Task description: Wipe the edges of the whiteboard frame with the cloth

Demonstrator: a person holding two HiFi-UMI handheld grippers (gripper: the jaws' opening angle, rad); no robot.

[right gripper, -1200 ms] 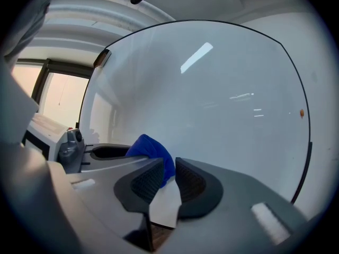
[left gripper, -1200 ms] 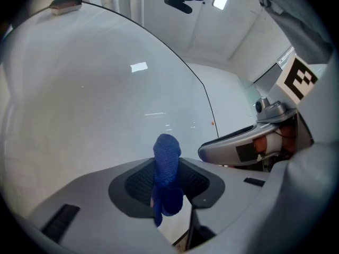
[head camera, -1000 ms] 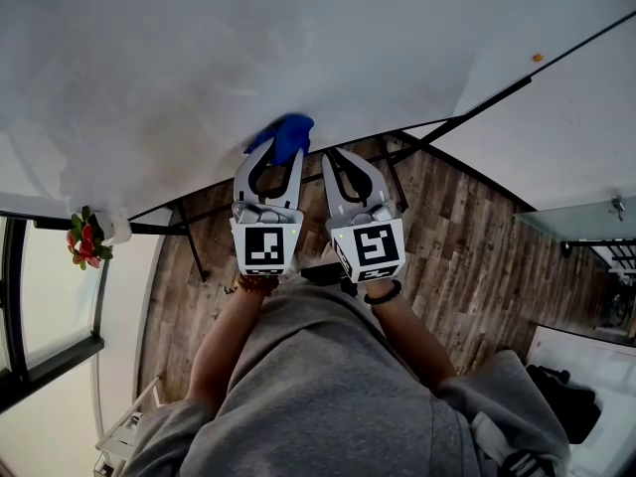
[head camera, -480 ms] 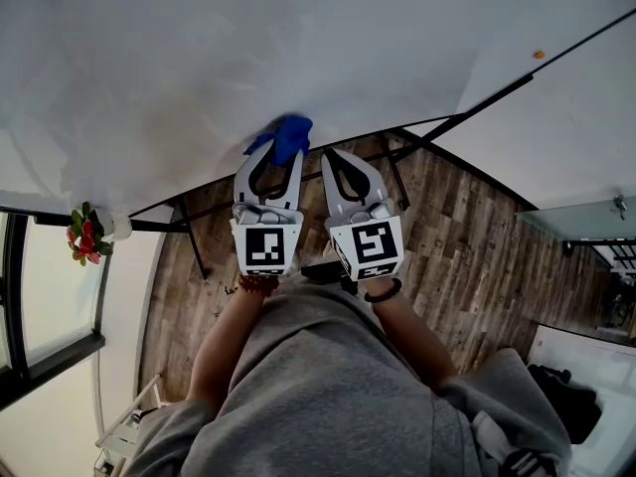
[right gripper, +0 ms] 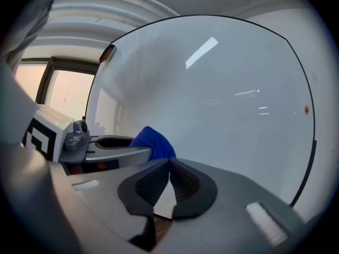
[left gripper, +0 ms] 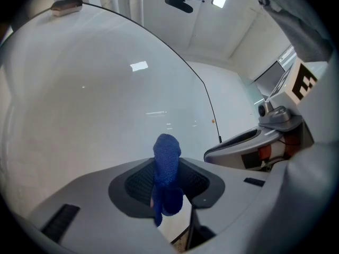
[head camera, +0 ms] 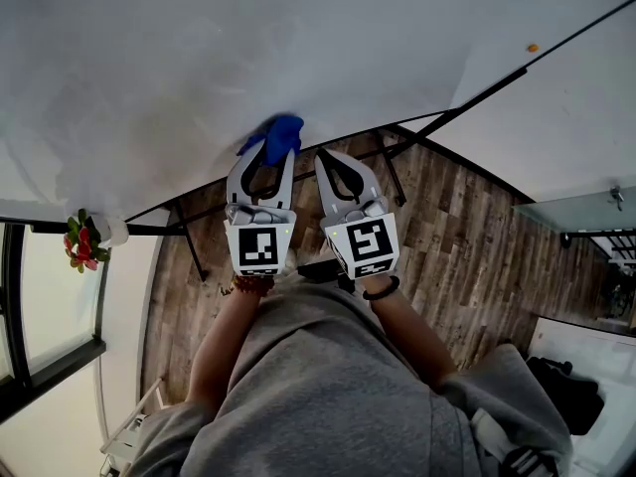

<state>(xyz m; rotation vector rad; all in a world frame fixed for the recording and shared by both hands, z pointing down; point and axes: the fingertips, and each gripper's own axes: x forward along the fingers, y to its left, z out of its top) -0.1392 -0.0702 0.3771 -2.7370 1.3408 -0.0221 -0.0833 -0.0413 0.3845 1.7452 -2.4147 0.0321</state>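
Head view: my left gripper (head camera: 266, 162) pinches blue cloth (head camera: 279, 134), centre frame, at whiteboard (head camera: 248, 48) lower edge. My right gripper (head camera: 325, 159) closed, empty, just beside. Risk: narrow pinch, cloth drags out when rubbed along frame (head camera: 497, 86); right tip scrapes board.

Wood-plank floor (head camera: 467, 256); black whiteboard stand legs (head camera: 192, 243) standing directly on it.

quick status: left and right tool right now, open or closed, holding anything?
Left tool: closed on the blue cloth.
Right tool: closed, nothing between its jaws.
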